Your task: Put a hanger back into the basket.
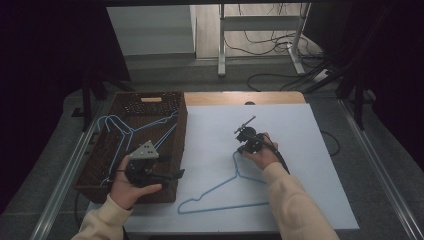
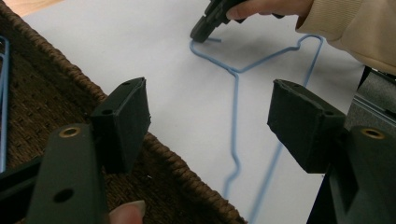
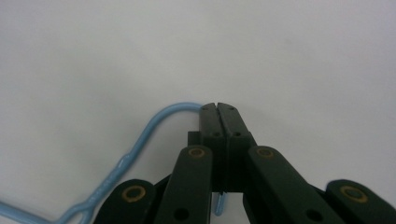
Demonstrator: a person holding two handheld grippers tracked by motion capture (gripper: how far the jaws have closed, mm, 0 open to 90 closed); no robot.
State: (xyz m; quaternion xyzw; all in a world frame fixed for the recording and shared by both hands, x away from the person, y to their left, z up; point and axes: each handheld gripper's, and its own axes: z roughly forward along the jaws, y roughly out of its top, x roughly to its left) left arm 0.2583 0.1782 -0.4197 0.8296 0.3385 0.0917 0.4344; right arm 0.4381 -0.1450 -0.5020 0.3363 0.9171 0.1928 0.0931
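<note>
A blue wire hanger [image 1: 236,170] lies flat on the white sheet [image 1: 300,150], hook pointing away from me. My right gripper [image 1: 242,150] is shut on the hook; in the right gripper view its jaws [image 3: 218,106] meet on the hanger's blue wire [image 3: 154,122], whose end pokes out below them. My left gripper [image 1: 177,174] is held open over the near right corner of the brown wicker basket [image 1: 182,125]. In the left gripper view its jaws [image 2: 208,98] stand wide apart with nothing between them, looking past the basket rim [image 2: 46,93] at the hanger [image 2: 235,116] and the right gripper [image 2: 205,28].
A couple more blue hangers [image 1: 125,132] lie inside the basket, which stands at the table's left side. A bare wooden strip [image 1: 240,97] runs along the table's far edge. Beyond it are a metal stand's legs [image 1: 222,50] and cables on the floor.
</note>
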